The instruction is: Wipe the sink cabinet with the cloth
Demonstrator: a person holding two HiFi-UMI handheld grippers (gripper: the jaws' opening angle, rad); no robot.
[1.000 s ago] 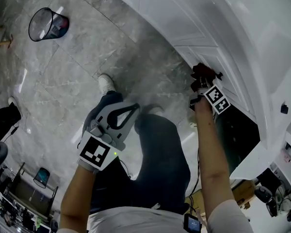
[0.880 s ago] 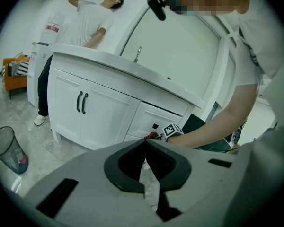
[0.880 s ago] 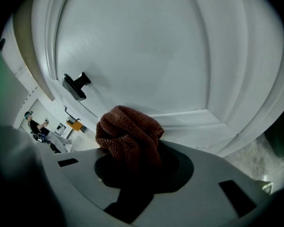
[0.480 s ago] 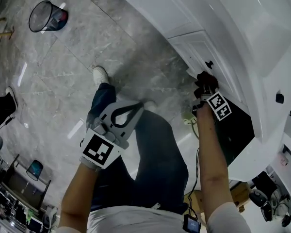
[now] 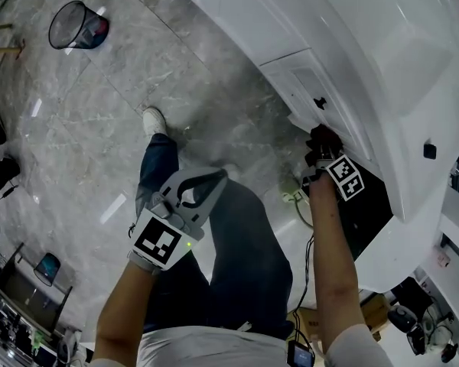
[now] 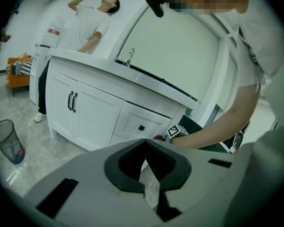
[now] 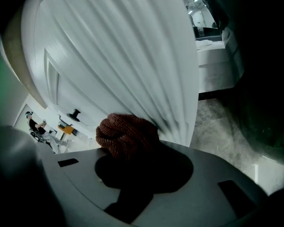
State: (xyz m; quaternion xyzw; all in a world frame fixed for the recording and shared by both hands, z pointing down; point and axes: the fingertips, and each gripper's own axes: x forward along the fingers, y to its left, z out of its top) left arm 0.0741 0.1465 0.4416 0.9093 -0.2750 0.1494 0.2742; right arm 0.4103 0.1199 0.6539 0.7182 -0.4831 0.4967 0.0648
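Our right arm stretches forward and slightly up from the lower right of the head view, forearm bare and nearly straight, the wrist ending at the right gripper [image 5: 320, 148] with its marker cube turned toward us. Its jaws are clamped on the cloth [image 5: 323, 135], a bunched, dark reddish-brown wad that bulges out past the jaw tips. In the right gripper view the cloth [image 7: 127, 135] lies against the white panelled front of the sink cabinet [image 7: 128, 51]. We see it touching near the lower edge of that panel. A small black knob [image 5: 319, 102] sits on the drawer front just above the cloth, and a dark open compartment of the sink cabinet [image 5: 291, 44] shows below and to the right of our wrist.

Our left arm is bent and held low and close to the body, above the left thigh. The left gripper [image 5: 216, 179] points up and to the right, well apart from the cabinet. In the left gripper view its jaws meet tip to tip with nothing between them [image 6: 144, 141].

Below us lies a grey marbled floor [image 5: 84, 144], with a mesh wastebasket [image 5: 76, 27] far off at the upper left.
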